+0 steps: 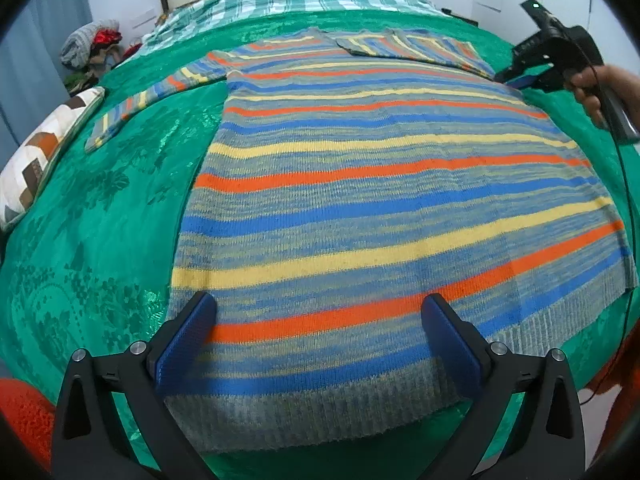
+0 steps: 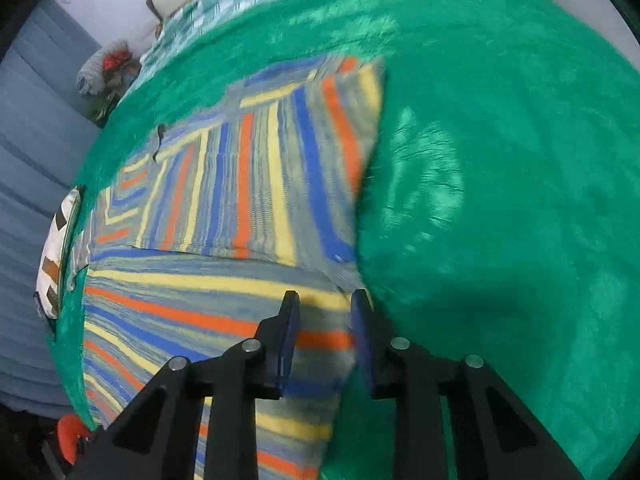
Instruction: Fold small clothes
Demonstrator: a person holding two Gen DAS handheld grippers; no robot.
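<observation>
right hand-held gripper (image 2: 325,300) hung part-open, gripping nothing, over the striped sweater (image 1: 360,200) edge by the folded sleeve (image 2: 280,168); left hand-held gripper (image 1: 318,312) gaped wide above the hem; pinch deep before folding.

Left claw (image 1: 318,344) black with blue pads and silver screws, right claw (image 2: 325,340) alike, thin black cable (image 1: 629,200)

We see open green bedspread (image 2: 500,160) right of the striped sweater (image 1: 380,200), with room to pass there. On the left, a patterned cushion (image 1: 40,152) lines the bed's edge, and a clothes pile (image 1: 94,46) crowds the far corner.
</observation>
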